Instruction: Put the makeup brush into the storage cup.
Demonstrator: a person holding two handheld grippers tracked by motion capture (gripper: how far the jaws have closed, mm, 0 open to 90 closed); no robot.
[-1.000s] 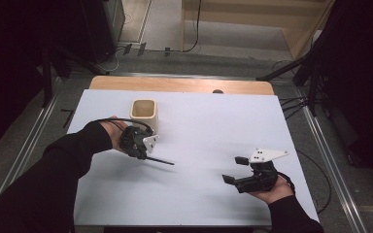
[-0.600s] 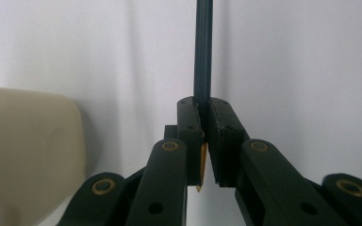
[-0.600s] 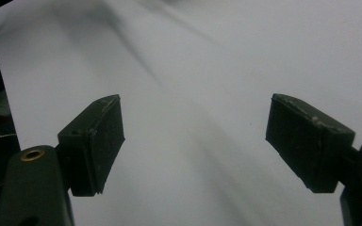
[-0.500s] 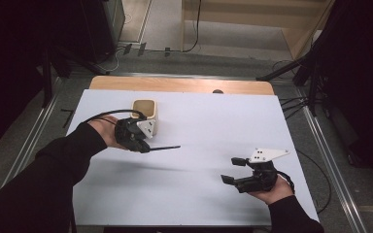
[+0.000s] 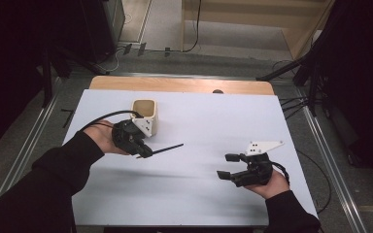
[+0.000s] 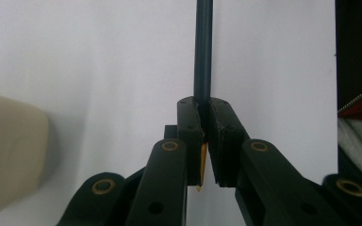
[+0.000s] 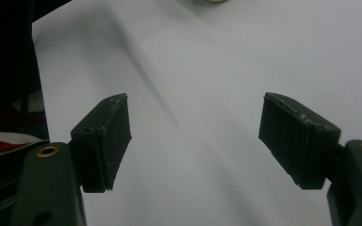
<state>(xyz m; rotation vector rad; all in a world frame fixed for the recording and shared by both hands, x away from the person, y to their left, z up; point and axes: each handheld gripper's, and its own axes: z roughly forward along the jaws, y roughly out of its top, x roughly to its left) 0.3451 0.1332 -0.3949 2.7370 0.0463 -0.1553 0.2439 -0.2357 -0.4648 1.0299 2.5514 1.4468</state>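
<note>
Pencil (image 5: pixel 167 148) in mid-air over the white worktop (image 5: pixel 204 194): we see the left claw (image 5: pixel 144 153) clenched on a dark, slim pencil w/ its long shaft sticking out level toward the middle of the sheet, clear of the surface. In the left gripper view the pads are pinched tight on it near the sharpened end, the yellowish wood tip (image 6: pixel 201 165) poking back betw. the jaws and the dark barrel (image 6: pixel 202 52) running straight ahead. Beige cup (image 5: pixel 144 112), open mouth up, stands just behind the left hand, near the far-left part of the sheet; we judge it the likely home for the pencil. Right claw (image 5: pixel 229 166) rests low at the near-right, released, nothing betw. its pads (image 7: pixel 106 136); its jaws have just been closing a little but stand wide. Handling, as we read it: pencil is light, stiff, thin, w/ a smooth lacquered barrel that could roll or pivot in a 2-pad pinch. Grip so close to one end leaves most of the length cantilevered, so it may swing if bumped vs. the cup rim. Better hold, in our view: nearer mid-barrel, pads square across the shaft, firm but no need to crush. Point is the fragile bit; we'd keep it off hard contact.
</note>
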